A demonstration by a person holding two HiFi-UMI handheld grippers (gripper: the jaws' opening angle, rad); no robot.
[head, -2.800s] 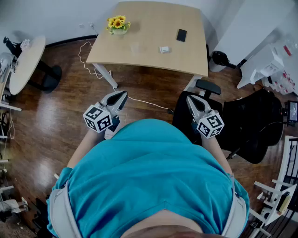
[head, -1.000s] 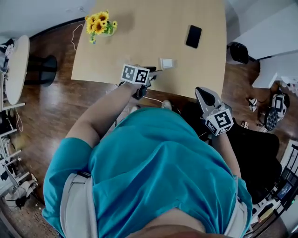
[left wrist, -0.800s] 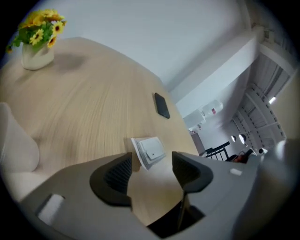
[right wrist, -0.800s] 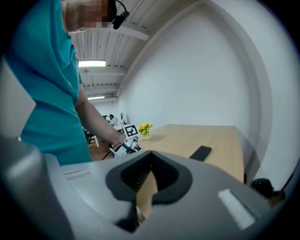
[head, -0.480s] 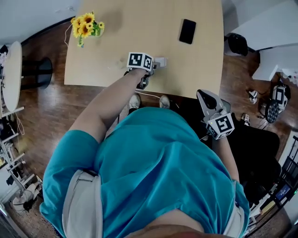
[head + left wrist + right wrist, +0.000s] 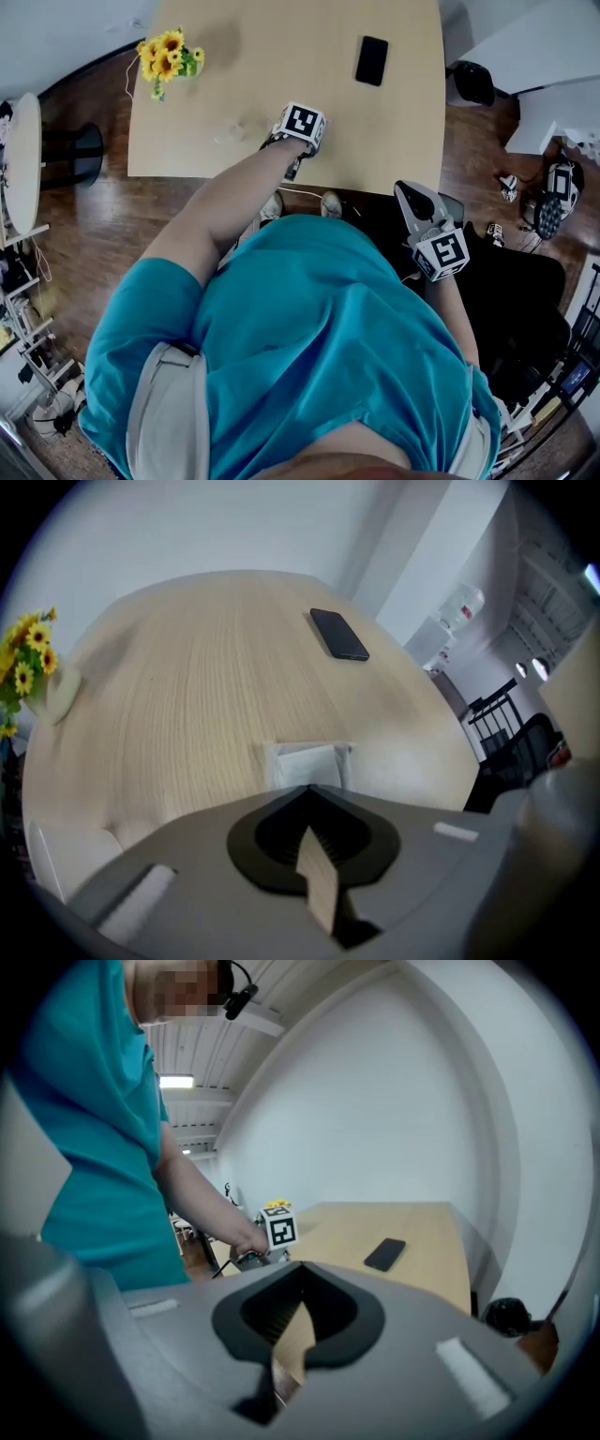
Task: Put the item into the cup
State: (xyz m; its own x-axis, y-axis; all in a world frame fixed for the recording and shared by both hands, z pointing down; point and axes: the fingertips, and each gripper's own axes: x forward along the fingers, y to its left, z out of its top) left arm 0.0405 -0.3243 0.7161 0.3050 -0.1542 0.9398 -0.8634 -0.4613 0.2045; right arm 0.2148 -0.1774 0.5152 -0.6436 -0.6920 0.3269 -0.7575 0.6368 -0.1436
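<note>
Two tools noted. Your left tool (image 6: 308, 787) points steeply down at the surface's (image 6: 187, 667) near edge. Its jaws have just closed, apparently pinching the white packet (image 6: 305, 761) by its near side for lifting. Your right tool (image 6: 306, 1265) waits off the surface, closed and empty.
</note>
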